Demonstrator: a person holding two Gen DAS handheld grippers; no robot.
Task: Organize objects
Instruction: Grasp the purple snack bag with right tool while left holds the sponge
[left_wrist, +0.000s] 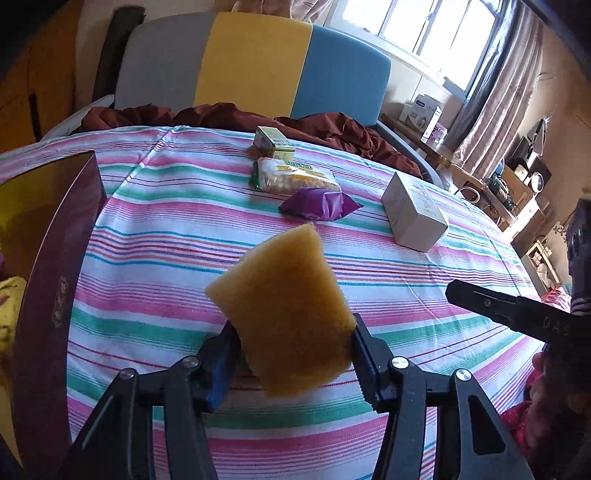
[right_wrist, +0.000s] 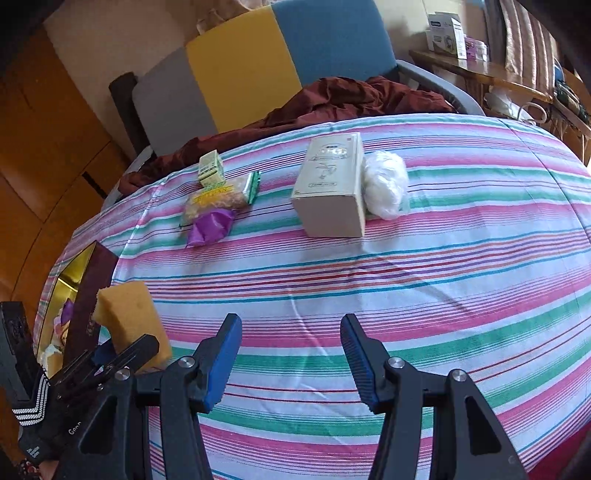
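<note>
- The left tool (left_wrist: 291, 350) has closed its two fingers on a yellow sponge (left_wrist: 284, 314); the pads press its two sides, and the sponge stands lifted clear of the striped sheet (left_wrist: 184, 229), at lower centre of the left wrist view.
- In the right wrist view the same sponge (right_wrist: 129, 314) shows at lower left, caught in the left tool (right_wrist: 122, 354), just beside the dark maroon box (right_wrist: 92, 295).
- That maroon box (left_wrist: 55, 236) lies open along the left edge of the left wrist view, with a gold lining; some small coloured things lie inside, too unclear to name.
- The right tool (right_wrist: 291, 354) stands partly open with nothing between its blue pads (right_wrist: 221, 362), above a bare stretch of the sheet at lower centre.
- One finger of the right tool (left_wrist: 509, 310) pokes in at the right edge of the left wrist view.
- Further up the sheet lie a small green carton (left_wrist: 275, 143), a clear snack packet (left_wrist: 291, 177) just below it, and a purple wrapper (left_wrist: 321, 205) touching the packet's near end.
- A white box (left_wrist: 413, 214) lies to the right of these, well apart from the sponge.
- In the right wrist view a crumpled white plastic bag (right_wrist: 386, 184) rests against the right side of the white box (right_wrist: 332, 188).
- A dark red cloth (left_wrist: 229, 116) is bunched at the top of the sheet, below a grey, yellow and blue headboard (left_wrist: 255, 62).
</note>
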